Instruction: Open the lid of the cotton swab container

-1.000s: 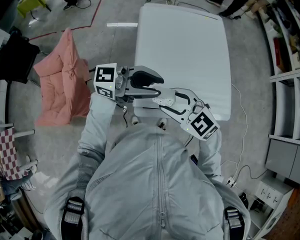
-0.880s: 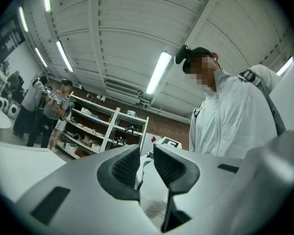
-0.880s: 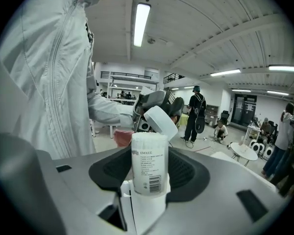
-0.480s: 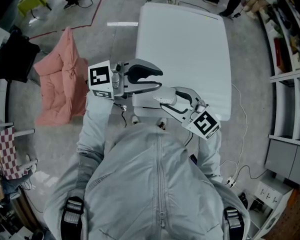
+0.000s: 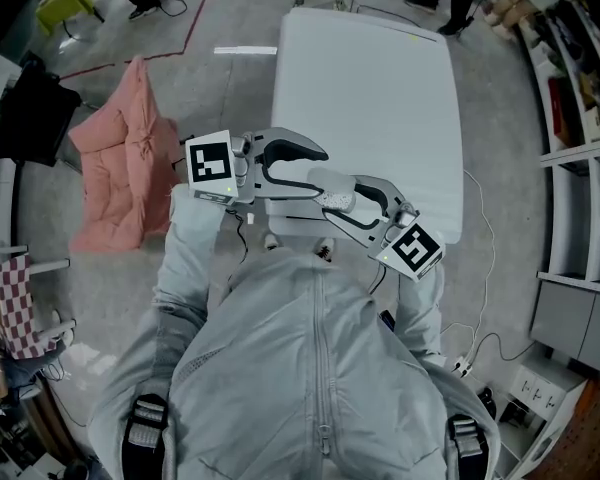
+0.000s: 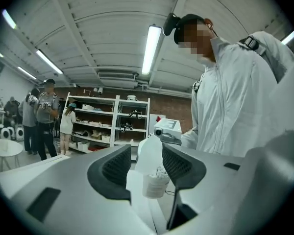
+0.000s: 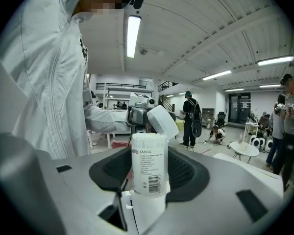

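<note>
Container (image 7: pixel 149 165) stands upright in the right gripper (image 7: pixel 149 173), held in the air in front of the person's chest at the near edge of the white bench (image 5: pixel 380 88). Far to the left, a pink cloth (image 5: pixel 125 158) lies heaped on the floor. Right of it the left gripper (image 5: pixel 318 168) points to the right; its fingers (image 6: pixel 115 165) are spread apart, and the lid (image 6: pixel 149 153) rises in the gap between them, though I cannot tell whether either pad touches it. The lid is flipped up off the mouth and leans away to the far right while still attached at one edge (image 7: pixel 161 122). Under it the packed white swabs (image 6: pixel 161 170) show at the open top. Further right, the right gripper's fingers (image 7: pixel 186 173) are closed against the container's lower body, one on each side, with the printed label and barcode facing that gripper's camera.
</note>
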{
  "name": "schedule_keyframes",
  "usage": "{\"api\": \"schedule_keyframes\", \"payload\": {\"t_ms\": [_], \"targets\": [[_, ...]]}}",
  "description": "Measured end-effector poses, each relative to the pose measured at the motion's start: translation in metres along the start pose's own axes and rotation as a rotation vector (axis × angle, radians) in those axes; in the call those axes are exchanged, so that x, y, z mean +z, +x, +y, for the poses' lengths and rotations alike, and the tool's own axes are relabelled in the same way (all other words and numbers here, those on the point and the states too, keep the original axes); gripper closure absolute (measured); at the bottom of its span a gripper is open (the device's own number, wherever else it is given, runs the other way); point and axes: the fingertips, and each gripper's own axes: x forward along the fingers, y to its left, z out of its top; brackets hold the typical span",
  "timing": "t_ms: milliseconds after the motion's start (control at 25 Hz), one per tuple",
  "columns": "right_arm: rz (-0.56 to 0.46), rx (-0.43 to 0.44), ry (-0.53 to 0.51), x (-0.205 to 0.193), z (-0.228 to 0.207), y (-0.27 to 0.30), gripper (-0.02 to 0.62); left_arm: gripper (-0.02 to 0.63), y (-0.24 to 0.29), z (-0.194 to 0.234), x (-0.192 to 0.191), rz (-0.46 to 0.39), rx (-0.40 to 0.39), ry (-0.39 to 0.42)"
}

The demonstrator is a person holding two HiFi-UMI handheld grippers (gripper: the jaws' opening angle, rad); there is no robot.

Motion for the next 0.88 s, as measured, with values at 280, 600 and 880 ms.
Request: {"api": "schedule_keyframes", "payload": {"t_ms": [280, 600, 880], "targets": [[-0.025, 0.018, -0.045, 0.006, 0.006, 0.002, 0.357, 0.466, -0.006, 0.019, 0.015, -0.106, 0.102, -0.015], [-0.108, 0.007, -0.028, 0.025, 0.007, 0.002, 0.359, 0.514, 0.004, 0.025, 0.009, -0.076, 0.137, -0.034], [-0.127, -0.004, 0.006, 0.026, 0.006, 0.000, 0.373, 0.523, 0.013, 0.021, 0.002, -0.065, 0.125, -0.046]]}}
